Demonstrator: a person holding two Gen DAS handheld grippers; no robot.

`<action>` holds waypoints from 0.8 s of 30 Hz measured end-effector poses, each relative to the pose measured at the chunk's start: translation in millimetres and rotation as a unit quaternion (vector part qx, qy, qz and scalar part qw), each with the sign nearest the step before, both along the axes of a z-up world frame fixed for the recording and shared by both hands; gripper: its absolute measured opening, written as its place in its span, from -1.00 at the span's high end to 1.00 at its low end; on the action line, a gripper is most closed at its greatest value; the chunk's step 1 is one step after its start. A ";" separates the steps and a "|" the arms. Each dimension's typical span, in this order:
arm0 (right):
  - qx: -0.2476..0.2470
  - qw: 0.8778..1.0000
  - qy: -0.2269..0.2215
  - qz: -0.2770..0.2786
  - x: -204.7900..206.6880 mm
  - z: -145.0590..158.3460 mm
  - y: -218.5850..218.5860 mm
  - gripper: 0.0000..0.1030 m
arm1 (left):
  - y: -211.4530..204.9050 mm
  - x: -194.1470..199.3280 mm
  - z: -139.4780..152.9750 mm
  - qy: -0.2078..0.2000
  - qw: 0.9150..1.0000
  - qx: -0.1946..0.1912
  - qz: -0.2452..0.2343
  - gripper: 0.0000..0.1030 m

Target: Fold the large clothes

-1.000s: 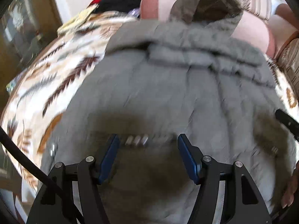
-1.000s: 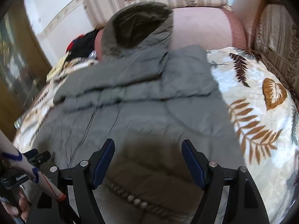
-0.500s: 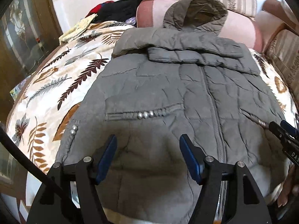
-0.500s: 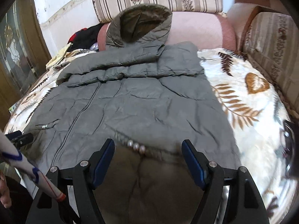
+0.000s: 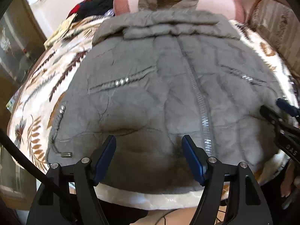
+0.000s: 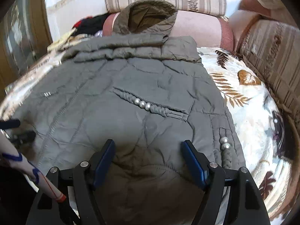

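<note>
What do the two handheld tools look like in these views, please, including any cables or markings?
Each tool, left tool and right tool, has black angular linkage arms with silver pivot pins and blue finger pads. A black cable crosses the left view; a white sleeve with blue and red marks shows in the right.

The left black two-finger tongs with blue pads (image 5: 149,156) point steeply downward, jaws opening, nothing between the pads, which hang free of any contact. In the left wrist view, the right black two-finger tongs with blue pads (image 5: 281,108) reach in from the right edge, and fingertips of the person's right hand (image 5: 287,183) show just below them at the lower right. From the right wrist view, the right tongs (image 6: 148,158) also tilt steeply down with jaws set wide apart and bare. At that view's left edge, the tips of the left tongs (image 6: 16,129) show, blurred.
</note>
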State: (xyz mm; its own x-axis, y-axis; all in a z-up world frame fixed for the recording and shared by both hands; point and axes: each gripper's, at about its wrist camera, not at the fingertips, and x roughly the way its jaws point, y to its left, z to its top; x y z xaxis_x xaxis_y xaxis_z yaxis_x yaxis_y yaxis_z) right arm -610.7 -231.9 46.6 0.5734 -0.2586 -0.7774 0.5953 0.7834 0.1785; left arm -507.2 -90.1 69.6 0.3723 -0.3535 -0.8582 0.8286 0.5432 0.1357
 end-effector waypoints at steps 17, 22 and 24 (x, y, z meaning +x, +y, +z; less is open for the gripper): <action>-0.005 0.997 -0.007 -0.082 -35.1 10.9 -10.1 -0.53 | 37.5 16.6 73.5 -0.029 0.996 -0.075 0.028 -0.44; 0.041 0.996 0.028 -0.080 -34.1 -10.5 -18.4 -0.48 | 46.2 44.6 52.6 0.017 0.996 -0.062 0.061 -0.45; 0.040 0.996 0.025 -0.079 -35.0 -8.6 -17.3 -0.48 | 46.9 50.7 38.1 0.027 0.996 -0.047 0.067 -0.45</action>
